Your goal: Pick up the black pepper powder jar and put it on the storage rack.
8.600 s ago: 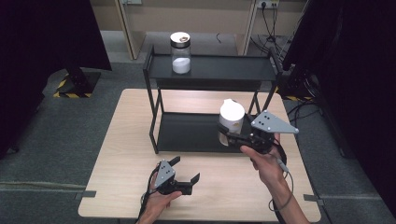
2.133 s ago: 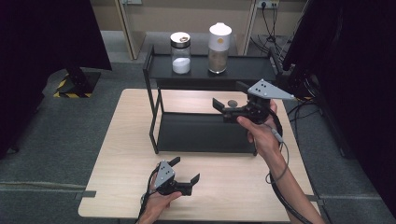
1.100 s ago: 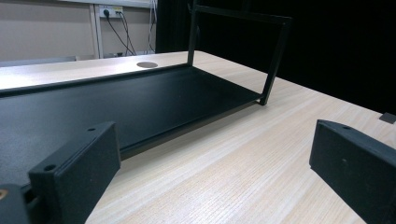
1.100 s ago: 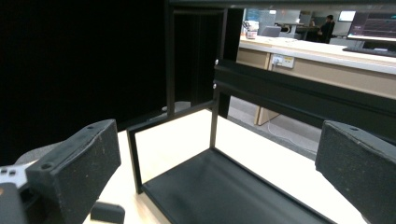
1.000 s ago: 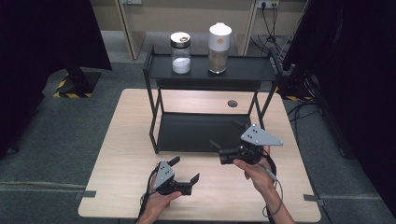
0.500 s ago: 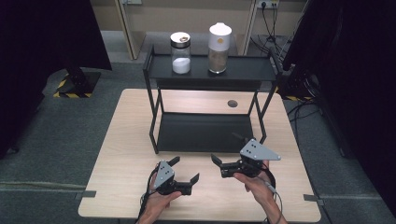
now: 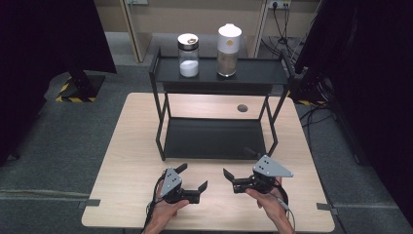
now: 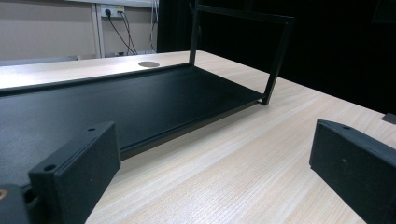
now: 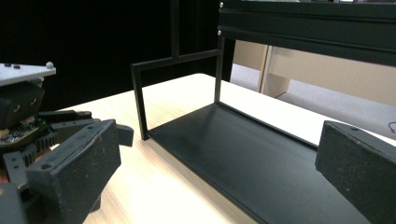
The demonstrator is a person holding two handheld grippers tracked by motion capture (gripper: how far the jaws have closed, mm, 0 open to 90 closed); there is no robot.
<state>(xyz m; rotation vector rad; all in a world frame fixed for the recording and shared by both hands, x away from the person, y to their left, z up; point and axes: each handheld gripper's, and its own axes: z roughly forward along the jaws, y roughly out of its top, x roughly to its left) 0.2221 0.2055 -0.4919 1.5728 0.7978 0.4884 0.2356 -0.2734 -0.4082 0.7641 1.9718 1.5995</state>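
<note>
A: Wood tabletop (image 7: 131,146), near edge: left gripper (image 7: 193,178) and right gripper (image 7: 233,178) low over the table, side by side and apart, each in a hand. Jaws?

B: Both spread wide, nothing between them. Just beyond: black two-tier rack (image 7: 214,139), lower shelf bare.

A: Top shelf?

B: White-lidded canister (image 7: 228,44) upright, right of centre. Glass jar (image 7: 188,55) with white contents just beside it, to its left, not touching. Both well apart from the grippers.
</note>
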